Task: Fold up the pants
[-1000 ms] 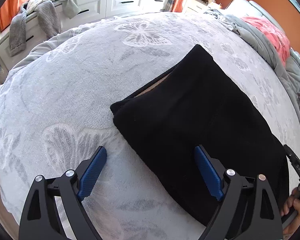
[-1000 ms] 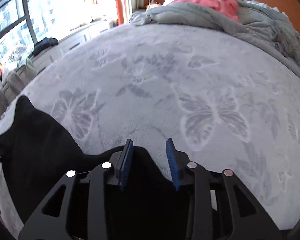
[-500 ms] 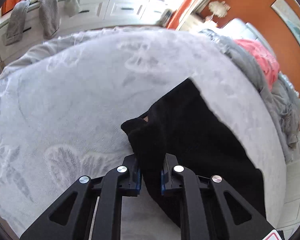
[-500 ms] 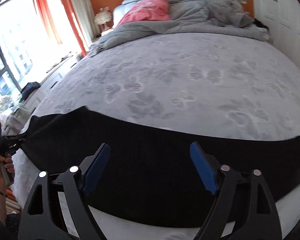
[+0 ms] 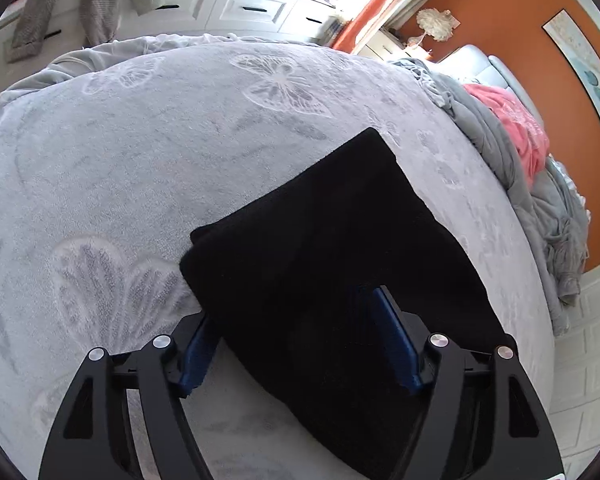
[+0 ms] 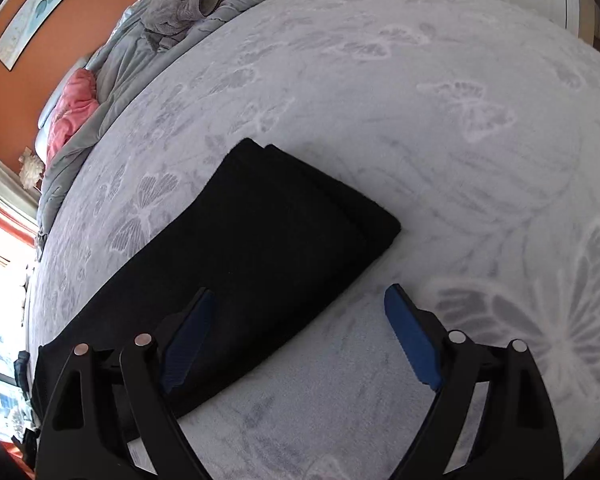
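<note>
the pants [image 5: 332, 264] lie flat on the grey butterfly blanket [image 5: 140, 160] of the bed, doubled into a long black band.

in the left wrist view, your left gripper [image 5: 300, 344] sits at the near corner of the band with its fingers spreading apart. fabric lies between them, but the pads no longer press on it. the near-left blue pad [image 5: 196, 354] sits just at the cloth's edge and the other [image 5: 396, 344] rests over the black fabric. if you drag this hand away low, a pad can catch that corner and pull the layers askew. the stacked edges at the left end already sit slightly offset, so a snag there would widen the mismatch.

in the right wrist view, your right gripper [image 6: 296, 344] hangs released over the other folded end, holding nothing. one finger [image 6: 188, 340] is above the cloth and the other [image 6: 412, 340] above bare blanket. the end shows two layers not quite flush. if you pinch only the top layer for the next fold, the lower one stays behind and the band splits open. the plush blanket may also grip the cloth and bunch it when you lift. the black cloth hides its own layer lines, so i cannot tell how deep a bite would go.
</note>
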Demonstrator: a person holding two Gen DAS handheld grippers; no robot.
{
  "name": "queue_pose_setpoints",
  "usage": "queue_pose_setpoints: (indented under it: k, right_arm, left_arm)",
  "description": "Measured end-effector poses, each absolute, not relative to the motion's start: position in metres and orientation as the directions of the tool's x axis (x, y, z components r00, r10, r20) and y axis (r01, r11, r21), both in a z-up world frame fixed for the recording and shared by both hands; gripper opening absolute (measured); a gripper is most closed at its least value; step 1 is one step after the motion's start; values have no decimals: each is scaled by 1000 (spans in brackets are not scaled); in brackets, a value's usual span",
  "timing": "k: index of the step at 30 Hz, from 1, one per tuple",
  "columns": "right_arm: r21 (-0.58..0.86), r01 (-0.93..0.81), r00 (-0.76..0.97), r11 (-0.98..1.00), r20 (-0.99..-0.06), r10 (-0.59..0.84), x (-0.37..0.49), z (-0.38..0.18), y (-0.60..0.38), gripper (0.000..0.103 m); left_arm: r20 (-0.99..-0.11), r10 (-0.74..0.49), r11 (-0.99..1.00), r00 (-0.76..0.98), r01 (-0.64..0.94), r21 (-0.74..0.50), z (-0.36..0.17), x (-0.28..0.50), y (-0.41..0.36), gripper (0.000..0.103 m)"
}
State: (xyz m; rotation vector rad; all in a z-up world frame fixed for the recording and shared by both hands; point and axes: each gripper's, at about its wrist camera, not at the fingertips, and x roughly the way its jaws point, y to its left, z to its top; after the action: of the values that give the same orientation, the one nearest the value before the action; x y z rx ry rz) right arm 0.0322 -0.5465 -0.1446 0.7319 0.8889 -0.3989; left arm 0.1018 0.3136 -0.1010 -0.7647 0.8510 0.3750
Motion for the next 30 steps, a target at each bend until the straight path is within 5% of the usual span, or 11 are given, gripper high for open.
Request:
queue_pose_setpoints:
  k: [1,2,3,4,5,8,10,13,19,26,30]
  right_arm:
    - [400,600,589,693,-807,-44,35,-146,-545,75]
    - [384,592,594,709,-802,-62,39,-144,-543,29]
    - [404,565,608,719,-793,-32,45,-142,-543,10]
    - [453,555,640,698,-768,-12,46,-137,-545,9]
    - [474,538,672,697,-741,-14,44,-124,-545,9]
    - [490,457,752,743,-659,-28,30,-79,-542,8]
    - [441,492,715,751,-697,-59,28,-92,-553,8]
    - [468,573,610,673,-792,31,35,-152,-567,9]
    - [445,553,634,704,-773,-10,34,-133,-550,15]
    - [588,537,696,605,-714,76,31,-152,-568,51]
    - [575,557,702,598,-711,30,31,-148,-563,45]
  left_arm:
    - [-793,28,700,608,-579,-419,-101,106,307,67]
    - [-795,51,724,605,-571,-388,-100,110,301,57]
    - [-794,68,740,605,-565,-367,-100,114,297,40]
    - [-794,61,744,605,-557,-368,-99,116,295,17]
    - [-785,45,732,618,-555,-395,-94,115,296,13]
    - [-757,47,720,652,-548,-426,-70,105,299,13]
    - [-803,106,764,586,-565,-311,-80,114,296,13]
    - [-824,158,794,545,-566,-221,-95,119,290,18]
    - [-829,246,800,502,-588,-119,-74,104,282,42]
    - [-768,312,794,560,-597,-113,-17,54,249,65]
    - [-718,320,899,618,-438,23,-11,43,180,73]
